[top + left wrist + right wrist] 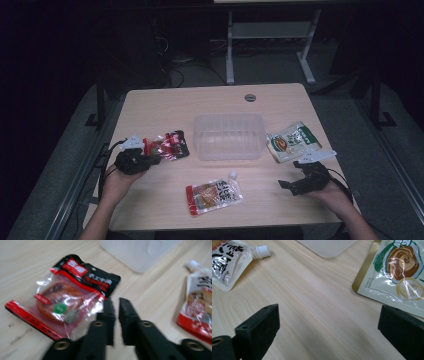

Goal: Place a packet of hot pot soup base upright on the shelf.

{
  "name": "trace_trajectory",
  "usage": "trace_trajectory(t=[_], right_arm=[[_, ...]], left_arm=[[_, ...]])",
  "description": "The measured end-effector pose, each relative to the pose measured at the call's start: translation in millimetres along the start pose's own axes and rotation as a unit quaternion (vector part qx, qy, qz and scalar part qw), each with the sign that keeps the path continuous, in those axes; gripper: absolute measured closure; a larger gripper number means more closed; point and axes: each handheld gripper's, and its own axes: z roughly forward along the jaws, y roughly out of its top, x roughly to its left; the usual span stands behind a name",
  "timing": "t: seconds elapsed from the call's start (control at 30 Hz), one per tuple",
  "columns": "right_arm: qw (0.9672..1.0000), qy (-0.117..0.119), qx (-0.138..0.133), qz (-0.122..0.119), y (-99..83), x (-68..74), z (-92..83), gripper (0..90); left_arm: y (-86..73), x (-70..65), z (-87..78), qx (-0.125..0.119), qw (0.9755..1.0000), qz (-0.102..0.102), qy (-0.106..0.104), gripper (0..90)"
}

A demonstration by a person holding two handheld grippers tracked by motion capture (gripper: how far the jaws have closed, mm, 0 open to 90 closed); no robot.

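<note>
Red-and-black snack packet: the flat, glossy red-and-black snack packet lies near the table's left edge, just beside the left gripper.
Left gripper: the left gripper has its jaws pressed almost together with nothing between them; the tips sit at the packet's near corner, and whether they touch the film cannot be told.
Right gripper: the right gripper hovers over bare wood near the right edge, jaws spread wide and empty.
Green-and-gold pouch: the flat green-and-gold foil pouch lies just past the right jaw, toward the right edge.
Spouted pouch: the red-and-white spouted pouch lies near the front edge, between the two hands.
Tub: the clear rectangular plastic tub stands at mid-table, empty.
Table: light wood-grain table.
Risk: closed jaws would likely push the slick packet along the wood instead of gripping it; a pinch on thin film alone could slip or tear.
</note>
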Motion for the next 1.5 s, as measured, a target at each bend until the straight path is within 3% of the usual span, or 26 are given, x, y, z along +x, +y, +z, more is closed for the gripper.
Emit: trace_trajectory(t=[0.37,0.57,0.77,0.83,1.17,1.5], right_arm=[[1.0000,0.001,0.001,0.003,-0.5,-0.6,0.1,4.6],[1.0000,0.001,0.000,0.005,-0.4,-0.7,-0.1,4.9],[1.0000,0.001,0.002,0.008,-0.8,-1.5,-0.7,5.0],[1.0000,0.001,0.002,0.007,-1.0,-1.9,-0.8,5.0],[1.0000,0.002,0.002,0.008,-0.9,-1.5,-1.4,5.2],[0.9999,0.000,0.003,0.011,-1.7,-2.4,-1.6,5.3]], left_arm=[[27.7,25.7,21.5,0.005,0.9991,-0.013,0.041,89.9],[39.8,43.4,34.5,0.002,0.9973,-0.034,0.065,89.9],[45.5,62.9,51.7,0.014,0.9946,-0.041,0.094,89.9],[43.7,68.5,57.1,0.029,0.9935,-0.043,0.101,89.9],[28.5,82.1,67.2,0.052,0.9921,-0.067,0.092,89.9],[17.2,75.1,56.6,0.067,0.9920,-0.085,0.065,89.9]])
